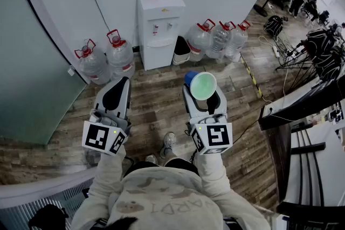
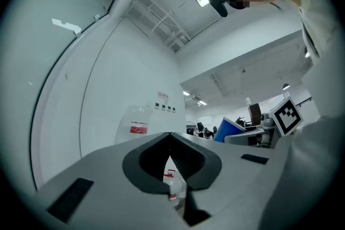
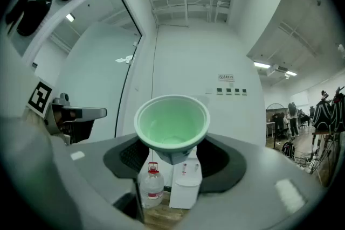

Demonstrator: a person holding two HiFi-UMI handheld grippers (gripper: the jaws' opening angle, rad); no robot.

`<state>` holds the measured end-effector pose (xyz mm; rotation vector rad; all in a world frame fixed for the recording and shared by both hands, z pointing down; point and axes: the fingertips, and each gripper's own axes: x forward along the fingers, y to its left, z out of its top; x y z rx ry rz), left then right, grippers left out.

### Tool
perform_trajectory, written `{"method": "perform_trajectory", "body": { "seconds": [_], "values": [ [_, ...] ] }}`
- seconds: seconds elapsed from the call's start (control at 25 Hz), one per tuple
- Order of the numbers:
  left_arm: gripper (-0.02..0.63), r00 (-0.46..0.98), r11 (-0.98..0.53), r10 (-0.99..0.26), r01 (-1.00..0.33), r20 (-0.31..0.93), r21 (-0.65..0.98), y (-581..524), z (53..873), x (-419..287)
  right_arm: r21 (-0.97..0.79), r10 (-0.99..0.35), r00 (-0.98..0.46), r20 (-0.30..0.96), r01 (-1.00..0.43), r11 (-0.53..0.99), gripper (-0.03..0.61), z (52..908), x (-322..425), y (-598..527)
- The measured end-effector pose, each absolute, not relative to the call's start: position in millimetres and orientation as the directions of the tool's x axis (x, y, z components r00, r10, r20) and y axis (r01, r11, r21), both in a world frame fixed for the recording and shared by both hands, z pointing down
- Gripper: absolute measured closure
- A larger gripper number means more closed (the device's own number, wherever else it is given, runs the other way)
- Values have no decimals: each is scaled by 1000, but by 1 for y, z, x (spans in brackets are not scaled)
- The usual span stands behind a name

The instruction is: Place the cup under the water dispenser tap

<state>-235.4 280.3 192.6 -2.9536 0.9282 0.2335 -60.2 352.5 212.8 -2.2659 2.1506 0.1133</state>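
Plainly the right hand-held gripper [image 1: 204, 93] is the one to move: it is clamped on the green cup [image 1: 203, 84], whose mouth is tipped back toward the person. The water dispenser [image 1: 159, 29] stands ahead against the wall, well apart and slightly left. The left hand-held gripper [image 1: 119, 86], jaws together and empty, is no nearer.

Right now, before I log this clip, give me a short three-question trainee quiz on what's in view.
1. What does the right gripper hold? A: a green cup. B: a bottle cap. C: nothing.
2. True or false: the cup already stands under the tap of the water dispenser.
3. In the head view, how many water jugs stand on the floor left of the dispenser?
Key: 1 A; 2 false, it is held in the air, away from the dispenser; 3 two.
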Motion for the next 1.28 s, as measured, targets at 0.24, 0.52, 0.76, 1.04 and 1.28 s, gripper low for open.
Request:
{"method": "perform_trajectory", "body": {
  "seconds": [0.24, 0.52, 0.76, 1.04, 1.28],
  "values": [
    [607, 810, -821, -566, -571, -153, 14, 267, 194, -231, 42, -997, 48, -65, -998, -50, 293, 212, -57, 339],
    [607, 808, -820, -568, -572, -154, 22, 248, 194, -212, 36, -997, 50, -67, -998, -53, 294, 213, -39, 321],
    [607, 797, -810, -581, -586, -164, 21, 221, 193, -193, 46, -996, 50, -78, -998, -54, 293, 212, -15, 294],
    [607, 788, -801, -591, -599, -174, 12, 188, 190, -162, 55, -998, 11, -68, -998, -15, 291, 215, 11, 256],
    [607, 778, -792, -601, -611, -182, 5, 165, 188, -132, 51, -998, -7, -65, -999, 4, 290, 217, 41, 228]
  ]
}}
